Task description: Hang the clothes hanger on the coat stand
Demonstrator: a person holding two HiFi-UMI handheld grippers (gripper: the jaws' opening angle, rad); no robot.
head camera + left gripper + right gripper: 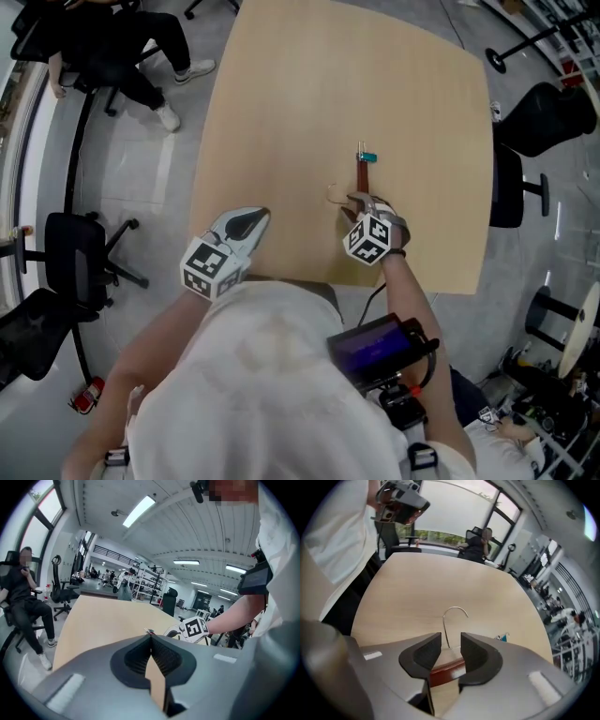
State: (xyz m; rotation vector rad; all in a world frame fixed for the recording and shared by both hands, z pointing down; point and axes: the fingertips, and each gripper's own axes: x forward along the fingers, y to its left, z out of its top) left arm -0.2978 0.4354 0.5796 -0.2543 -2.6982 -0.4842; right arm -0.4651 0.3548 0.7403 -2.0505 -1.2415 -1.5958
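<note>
A clothes hanger with a red-brown wooden bar (pixel 361 175) lies flat on the pale wooden table (pixel 328 94), right of its middle. A small teal clip (pixel 369 157) sits at the bar's far end. My right gripper (pixel 360 201) points steeply down over the hanger's near part. In the right gripper view its jaws (pixel 451 641) stand open, with the thin metal hook (pixel 453 613) rising between them and the bar (pixel 447 672) lying under them; the pads do not press on it. My left gripper (pixel 251 219) hovers near the table's front edge, shut and empty (pixel 151 635).
A seated person in black (pixel 141 56) and office chairs (pixel 80 253) are at the left of the table. Black chairs (pixel 548 117) and a pole on a round black foot (pixel 494 62) stand at the right. A device with a dark screen (pixel 380 345) hangs at my chest.
</note>
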